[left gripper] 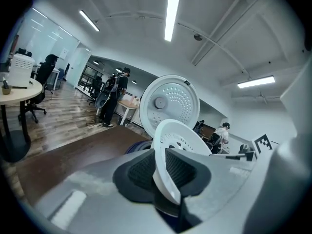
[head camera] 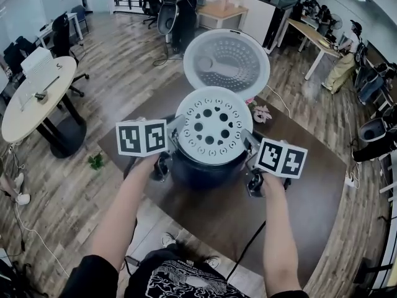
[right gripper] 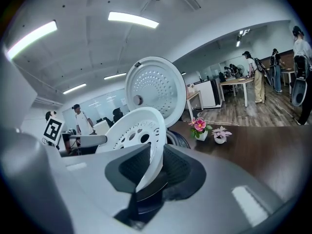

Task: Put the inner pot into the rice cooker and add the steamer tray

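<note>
My left claw [left gripper: 163, 172] and right claw [right gripper: 146, 167] clamp opposite rims of the round white perforated steamer tray [head camera: 214, 124]; it seems light, stiff.

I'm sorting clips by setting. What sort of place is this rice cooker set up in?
Probably an open-plan office, not a kitchen: a round white desk, a wheeled office chair, a long wooden desk with people beside it, and ceiling strip lights.

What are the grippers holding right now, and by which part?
Both hold the steamer tray by its rim: left gripper at its left edge, right gripper at its right.
</note>
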Action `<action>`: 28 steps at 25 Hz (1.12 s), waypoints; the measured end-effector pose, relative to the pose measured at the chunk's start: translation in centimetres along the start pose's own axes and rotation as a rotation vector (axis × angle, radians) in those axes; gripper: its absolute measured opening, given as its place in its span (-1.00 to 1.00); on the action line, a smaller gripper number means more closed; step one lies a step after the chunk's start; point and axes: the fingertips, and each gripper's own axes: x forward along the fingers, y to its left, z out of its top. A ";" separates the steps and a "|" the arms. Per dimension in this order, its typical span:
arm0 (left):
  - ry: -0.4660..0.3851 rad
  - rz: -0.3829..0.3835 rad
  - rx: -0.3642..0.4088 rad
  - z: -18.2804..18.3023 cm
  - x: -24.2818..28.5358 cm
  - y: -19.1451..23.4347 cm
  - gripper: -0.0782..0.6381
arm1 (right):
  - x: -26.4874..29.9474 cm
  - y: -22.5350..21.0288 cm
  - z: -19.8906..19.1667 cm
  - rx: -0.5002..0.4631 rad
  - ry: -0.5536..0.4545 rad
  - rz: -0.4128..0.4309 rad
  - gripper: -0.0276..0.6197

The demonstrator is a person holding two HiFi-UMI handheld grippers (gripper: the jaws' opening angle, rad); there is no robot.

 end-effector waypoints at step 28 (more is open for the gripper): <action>0.056 0.052 0.167 -2.2 2.3 1.2 -0.46 | 1.4 -1.5 -2.3 -0.337 0.016 -0.269 -0.53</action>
